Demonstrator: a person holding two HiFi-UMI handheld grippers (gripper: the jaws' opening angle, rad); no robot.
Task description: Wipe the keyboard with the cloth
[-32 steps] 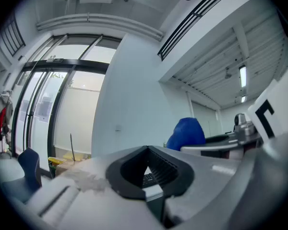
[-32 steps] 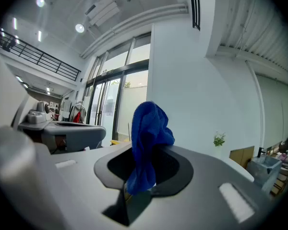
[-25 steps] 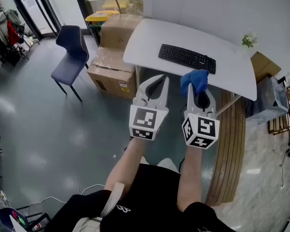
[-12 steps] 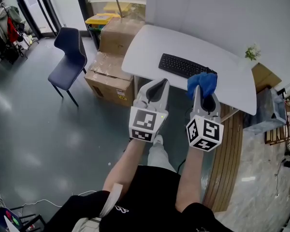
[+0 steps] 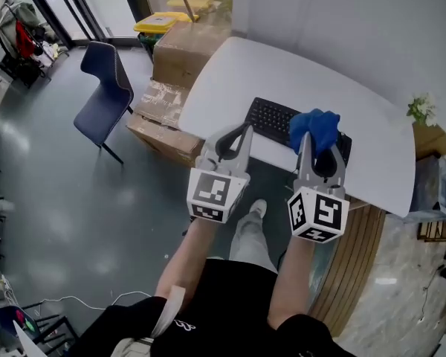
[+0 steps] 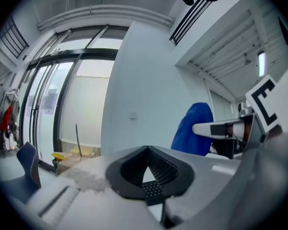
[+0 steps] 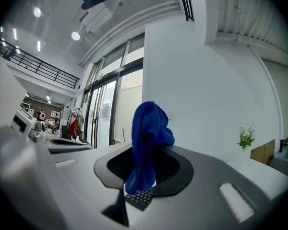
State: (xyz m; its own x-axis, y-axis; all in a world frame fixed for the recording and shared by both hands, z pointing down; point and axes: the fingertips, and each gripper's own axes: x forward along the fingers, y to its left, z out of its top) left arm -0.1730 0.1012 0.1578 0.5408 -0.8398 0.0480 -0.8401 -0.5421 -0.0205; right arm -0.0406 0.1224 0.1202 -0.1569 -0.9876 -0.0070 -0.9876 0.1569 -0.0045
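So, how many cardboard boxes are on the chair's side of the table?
2: a tall box by the table's far corner and a lower taped box nearer the chair. More may hide under the table.

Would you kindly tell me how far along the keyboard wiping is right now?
Done: the blue cloth is picked up, clamped in the jaws of the right gripper. In hand: it hangs above the keyboard on the white table, apparently not touching. Left: all the wiping; the left gripper is shut and empty.

Bright, even daylight from tall windows; both gripper views bend fisheye-dark at their corners.
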